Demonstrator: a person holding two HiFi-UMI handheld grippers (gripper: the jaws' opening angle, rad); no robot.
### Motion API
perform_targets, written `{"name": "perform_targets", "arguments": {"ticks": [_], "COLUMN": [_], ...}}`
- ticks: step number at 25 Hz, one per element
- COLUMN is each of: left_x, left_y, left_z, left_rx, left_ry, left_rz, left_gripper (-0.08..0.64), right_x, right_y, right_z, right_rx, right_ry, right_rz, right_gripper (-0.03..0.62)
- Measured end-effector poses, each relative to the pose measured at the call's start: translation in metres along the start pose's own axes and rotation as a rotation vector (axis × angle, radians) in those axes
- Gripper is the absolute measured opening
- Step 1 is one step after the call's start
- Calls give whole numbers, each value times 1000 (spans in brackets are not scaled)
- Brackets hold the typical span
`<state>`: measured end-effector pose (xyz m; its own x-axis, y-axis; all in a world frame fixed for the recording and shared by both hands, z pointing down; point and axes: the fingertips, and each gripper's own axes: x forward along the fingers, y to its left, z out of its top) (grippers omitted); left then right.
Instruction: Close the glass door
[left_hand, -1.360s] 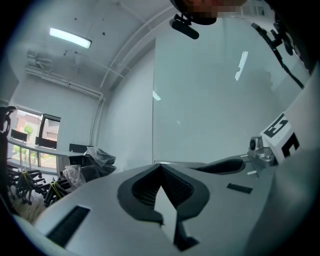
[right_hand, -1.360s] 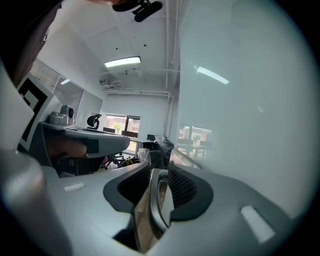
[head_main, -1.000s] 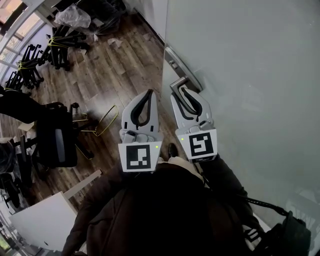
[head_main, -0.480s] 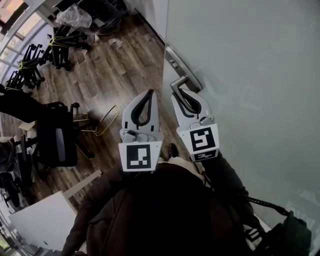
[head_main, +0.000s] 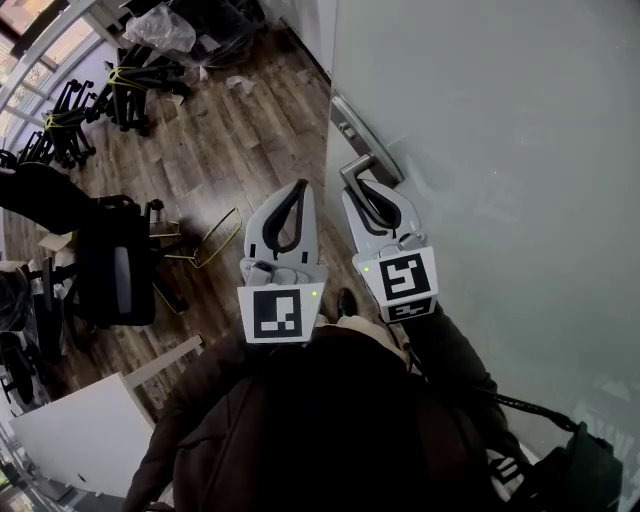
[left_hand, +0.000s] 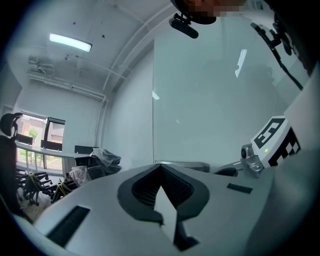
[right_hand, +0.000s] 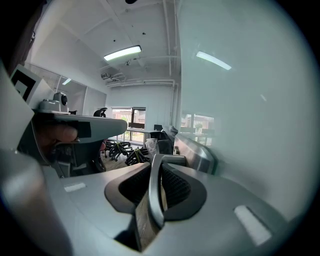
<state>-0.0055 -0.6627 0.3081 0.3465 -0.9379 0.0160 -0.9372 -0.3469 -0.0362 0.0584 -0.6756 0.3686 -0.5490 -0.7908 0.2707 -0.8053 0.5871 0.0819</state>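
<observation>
The glass door (head_main: 500, 150) is a tall frosted pane that fills the right side of the head view, its free edge running down past a long metal plate (head_main: 350, 122). A lever handle (head_main: 352, 170) sticks out from that plate on the room side of the door.

The right gripper (right_hand: 156, 161) is clamped on the handle: in the right gripper view the grey lever runs straight between the two dark ribbed pads (right_hand: 176, 187), which press on it from both sides. The gripper lies close along the face of the door, with its marker cube (head_main: 403, 283) just off the glass.

The left gripper (left_hand: 160, 167) is held beside the right one, on the side away from the door. Its jaws are drawn together at the tips and nothing sits between them; only the hollow loop of the pads shows. It touches neither the handle nor the door.

The person's dark sleeves (head_main: 300, 420) reach up to both grippers from the bottom of the head view.

Away from the door stretches a wooden floor (head_main: 230, 150). On it, well apart from the door, stand a black office chair (head_main: 110, 270) and a yellow wire frame (head_main: 205, 240). Further off lie black chair bases (head_main: 70, 110) and a plastic bag (head_main: 160, 25). A white table (head_main: 80, 440) shows at the lower left.
</observation>
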Motion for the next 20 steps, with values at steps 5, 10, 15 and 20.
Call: {"name": "perform_targets", "arguments": {"ticks": [5,10,15,20], "left_x": [-25,-30,-40,-51], "left_y": [7,16,18,17], "left_z": [3,10,14,13], "left_rx": [1,3,1,22], "left_ry": [-5,-13,-22,-7], "left_rz": [18,33,25,11], "left_gripper": [-3,-3,-3,-3], "right_x": [-8,-5,-7,-10], "right_y": [25,38,58,73], "right_z": [2,7,9,14], "right_rx": [-4,-10,-14,-22], "right_ry": [-1,0,3,1], "right_rz": [17,45,76,102], "right_gripper": [69,71,71,69]}}
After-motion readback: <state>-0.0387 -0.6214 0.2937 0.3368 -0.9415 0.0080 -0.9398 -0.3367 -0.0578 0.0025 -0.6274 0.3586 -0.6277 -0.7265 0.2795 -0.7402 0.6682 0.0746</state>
